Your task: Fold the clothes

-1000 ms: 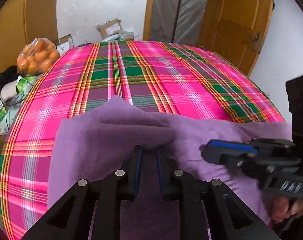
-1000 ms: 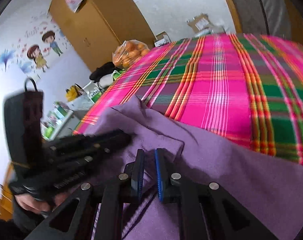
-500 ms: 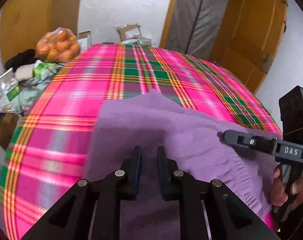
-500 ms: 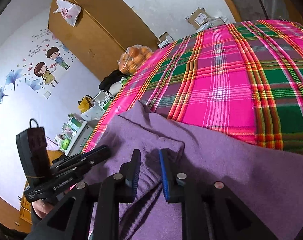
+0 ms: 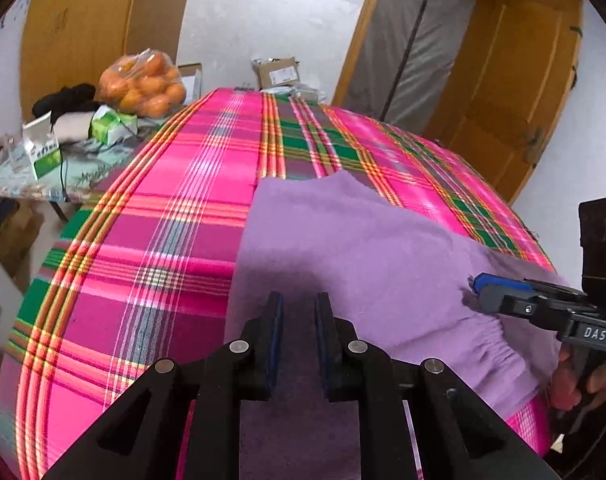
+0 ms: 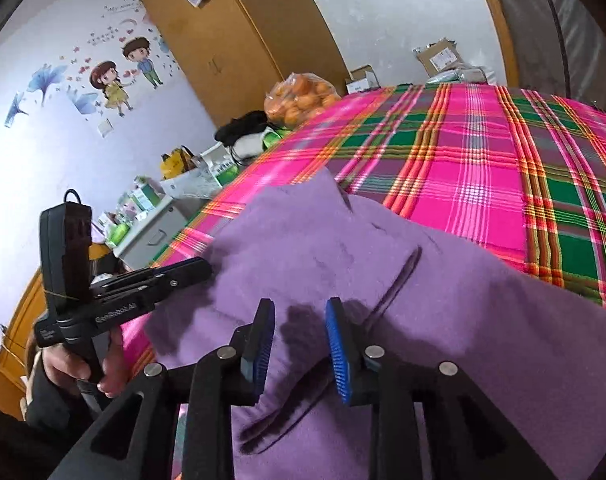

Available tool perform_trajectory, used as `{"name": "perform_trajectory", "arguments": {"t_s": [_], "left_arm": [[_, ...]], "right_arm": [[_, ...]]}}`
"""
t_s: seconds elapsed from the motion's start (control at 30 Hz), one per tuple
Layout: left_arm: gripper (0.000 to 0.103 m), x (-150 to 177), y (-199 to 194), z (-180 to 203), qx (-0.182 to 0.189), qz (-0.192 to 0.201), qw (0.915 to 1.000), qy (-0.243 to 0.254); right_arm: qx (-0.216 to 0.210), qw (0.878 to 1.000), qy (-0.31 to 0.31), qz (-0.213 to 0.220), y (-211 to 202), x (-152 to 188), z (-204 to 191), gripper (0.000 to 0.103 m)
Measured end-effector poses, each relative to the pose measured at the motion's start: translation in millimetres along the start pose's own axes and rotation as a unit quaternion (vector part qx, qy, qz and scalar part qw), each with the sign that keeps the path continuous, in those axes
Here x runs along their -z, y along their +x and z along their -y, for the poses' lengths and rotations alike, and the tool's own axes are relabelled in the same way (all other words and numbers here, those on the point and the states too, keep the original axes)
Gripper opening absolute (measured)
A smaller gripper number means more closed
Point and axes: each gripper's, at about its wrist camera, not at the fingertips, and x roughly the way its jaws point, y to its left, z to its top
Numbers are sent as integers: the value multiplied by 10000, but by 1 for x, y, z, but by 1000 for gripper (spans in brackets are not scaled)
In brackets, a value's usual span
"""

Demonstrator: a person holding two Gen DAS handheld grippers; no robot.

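Purple garment [image 5: 355, 248] lies flat on the plaid bed [image 5: 175, 216], left gripper [image 5: 297, 312] hovering over it with fingers parted and empty, right gripper [image 6: 299, 320] open too, maybe just brushing the cloth.

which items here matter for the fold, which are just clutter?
Job:
purple garment
plaid bedspread under it
left gripper, open
right gripper, open

Lying about:
bag of oranges
green and white cartons
black cloth
cardboard boxes
wall stickers
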Motion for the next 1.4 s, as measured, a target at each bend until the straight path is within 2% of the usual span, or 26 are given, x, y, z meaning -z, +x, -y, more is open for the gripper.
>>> {"name": "perform_trajectory", "arguments": {"t_s": [0.2, 0.37, 0.47, 0.57, 0.7, 1.0, 1.2, 1.33, 1.4], "left_arm": [[16, -15, 7, 0, -95, -58, 9999, 72], [16, -46, 25, -1, -194, -65, 9997, 136], [16, -63, 42, -5, -320, -144, 9993, 98], [16, -67, 52, -6, -335, -188, 9992, 99], [16, -71, 65, -8, -355, -246, 9990, 101], [18, -76, 82, -6, -465, -328, 9983, 159], [18, -75, 83, 2, -655, -343, 9968, 310], [19, -71, 76, 8, -761, -379, 9952, 482], [21, -68, 72, 11, -812, -397, 9943, 570]], "right_arm": [[100, 9999, 51, -122, 2, 2, 4, 29], [188, 9997, 128, 110, 0, -18, 9, 29], [346, 9986, 358, 164, 4, -28, 20, 29], [367, 9966, 711, 184, 11, -30, 39, 29], [222, 9953, 920, 206, 17, -28, 55, 26], [-2, 9940, 1072, 223, 21, -28, 62, 27], [88, 9947, 998, 210, 22, -30, 57, 27], [389, 9973, 601, 173, 17, -29, 38, 29], [284, 9987, 389, 167, 10, -26, 24, 30]]}}
